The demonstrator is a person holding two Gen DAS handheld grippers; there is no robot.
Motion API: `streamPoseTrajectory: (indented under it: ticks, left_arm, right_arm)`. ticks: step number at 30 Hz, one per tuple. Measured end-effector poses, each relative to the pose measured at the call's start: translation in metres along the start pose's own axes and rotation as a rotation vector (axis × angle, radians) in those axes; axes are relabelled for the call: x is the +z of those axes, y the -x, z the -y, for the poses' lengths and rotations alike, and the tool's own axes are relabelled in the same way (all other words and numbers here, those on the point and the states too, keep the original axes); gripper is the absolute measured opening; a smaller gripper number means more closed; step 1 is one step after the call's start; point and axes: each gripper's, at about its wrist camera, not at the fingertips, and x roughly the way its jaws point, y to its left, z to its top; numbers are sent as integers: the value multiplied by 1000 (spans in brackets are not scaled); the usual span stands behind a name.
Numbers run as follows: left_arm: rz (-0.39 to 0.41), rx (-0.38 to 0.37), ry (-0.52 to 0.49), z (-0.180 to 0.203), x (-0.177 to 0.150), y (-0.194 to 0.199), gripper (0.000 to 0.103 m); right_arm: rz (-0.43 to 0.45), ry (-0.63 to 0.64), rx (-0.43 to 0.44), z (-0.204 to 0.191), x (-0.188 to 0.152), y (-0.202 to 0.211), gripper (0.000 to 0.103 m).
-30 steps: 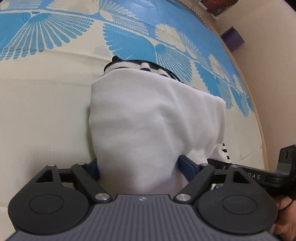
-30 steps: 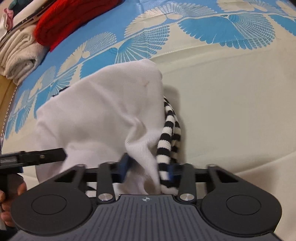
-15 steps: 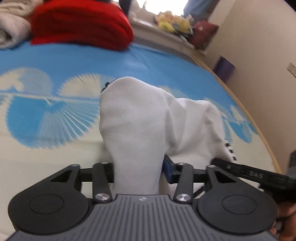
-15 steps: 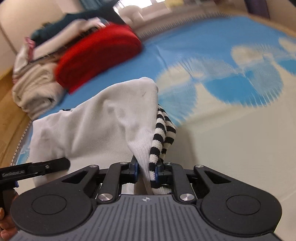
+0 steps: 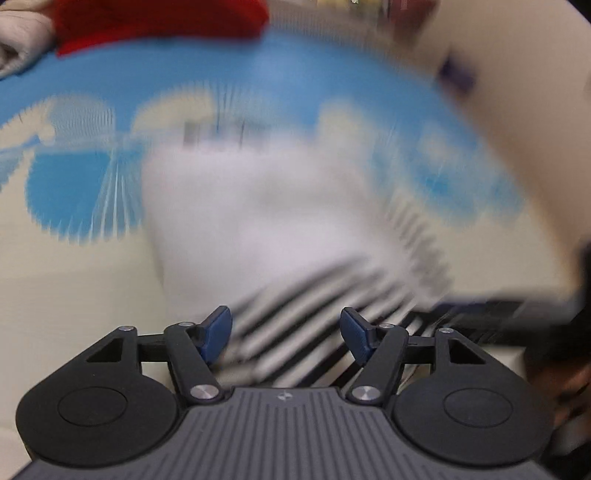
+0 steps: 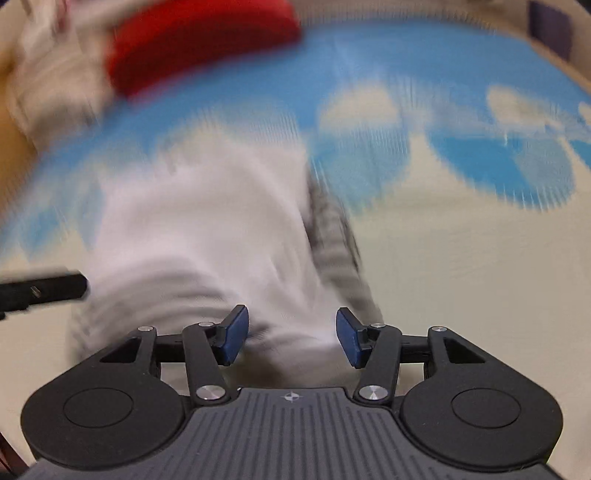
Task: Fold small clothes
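Observation:
Both views are motion-blurred. A small white garment (image 5: 258, 218) with black-and-white striped parts (image 5: 314, 314) lies on the blue and cream patterned cloth (image 5: 74, 280). My left gripper (image 5: 286, 332) is open, its blue pads (image 5: 216, 332) apart, just before the garment's striped near edge. My right gripper (image 6: 291, 338) is open too, its blue pads (image 6: 234, 338) on either side of the near white edge of the garment (image 6: 207, 236). A striped edge (image 6: 332, 240) runs down the garment's right side. The left gripper's tip (image 6: 44, 288) shows at the left of the right wrist view.
A red folded garment (image 6: 199, 40) and a pile of pale clothes (image 6: 51, 85) lie at the far side; the red one also shows in the left wrist view (image 5: 159, 18). A purple box (image 5: 458, 74) stands by the wall. The surface's wooden edge (image 6: 561, 62) runs at the far right.
Both grippers have opened and let go of the garment, which now lies on the cloth. Both cameras are moving fast, so the views have gone blurry.

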Motion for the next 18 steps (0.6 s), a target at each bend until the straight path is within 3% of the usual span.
streamPoseTrajectory:
  ticks: [3, 5, 7, 8, 10, 11, 13, 16, 18]
  left_arm:
    - [8, 61, -50, 12, -6, 3, 68]
    - [71, 28, -59, 18, -6, 28, 65]
    - [117, -28, -78, 21, -13, 46, 68]
    - [71, -42, -80, 20, -17, 40, 68]
    - [-80, 27, -109, 21, -26, 10, 67]
    - [-108, 63, -151, 25, -33, 2, 67]
    - [-81, 115, -233, 41, -40, 6, 68]
    - [-21, 157, -173, 49, -37, 32, 69]
    - [64, 195, -111, 54, -36, 60, 75]
  right_arm:
    - [18, -62, 1, 7, 1, 6, 57]
    - [67, -69, 8, 9, 2, 18, 56]
    - [58, -56, 5, 12, 0, 18, 56]
    - [36, -50, 0, 13, -1, 14, 57]
    - [-13, -38, -17, 14, -8, 9, 57]
    - [-23, -32, -32, 15, -8, 9, 57]
    - [1, -18, -60, 18, -14, 19, 57]
    - [112, -8, -86, 20, -18, 49, 57]
    - [202, 14, -64, 22, -22, 77, 61]
